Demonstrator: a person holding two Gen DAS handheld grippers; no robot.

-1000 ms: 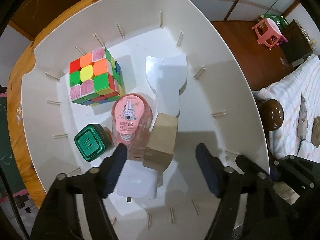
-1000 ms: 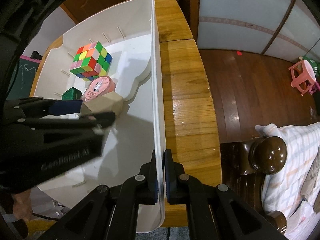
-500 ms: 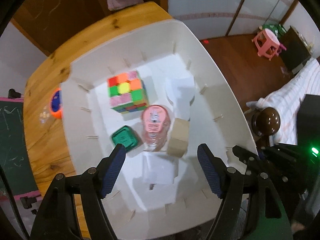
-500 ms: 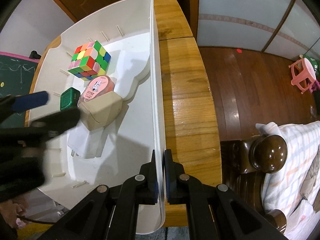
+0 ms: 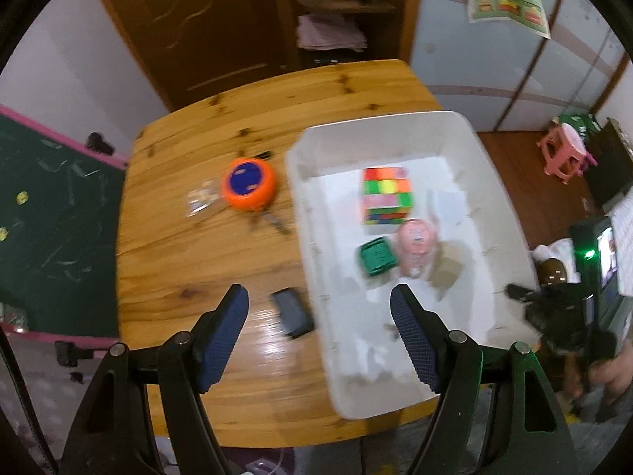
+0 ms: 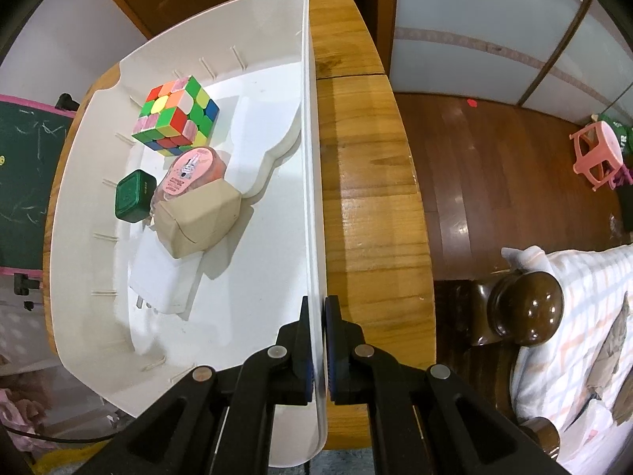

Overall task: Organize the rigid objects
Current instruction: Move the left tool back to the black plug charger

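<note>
A white bin [image 6: 312,158] stands on the wooden table [image 5: 190,269]. It holds a colourful puzzle cube [image 6: 176,116], a pink round container [image 6: 190,170], a green box [image 6: 132,196], a tan box [image 6: 199,221] and a white charger [image 6: 166,281]. My right gripper [image 6: 318,316] is shut on the bin's right wall. My left gripper [image 5: 318,328] is open and empty, high above the table at the bin's left wall [image 5: 304,237]. An orange round object [image 5: 248,184] and a small black object [image 5: 292,312] lie on the table left of the bin.
A green chalkboard [image 5: 47,217] stands left of the table. A wooden bedpost [image 6: 526,308] and a bed [image 6: 573,316] are to the right. A pink stool [image 6: 599,154] stands on the wooden floor. A dark door and shelves are behind the table.
My left gripper has risen out of the bin and moved left, still open and empty. The tan box stays in the bin. My right gripper has kept its hold on the bin wall.
</note>
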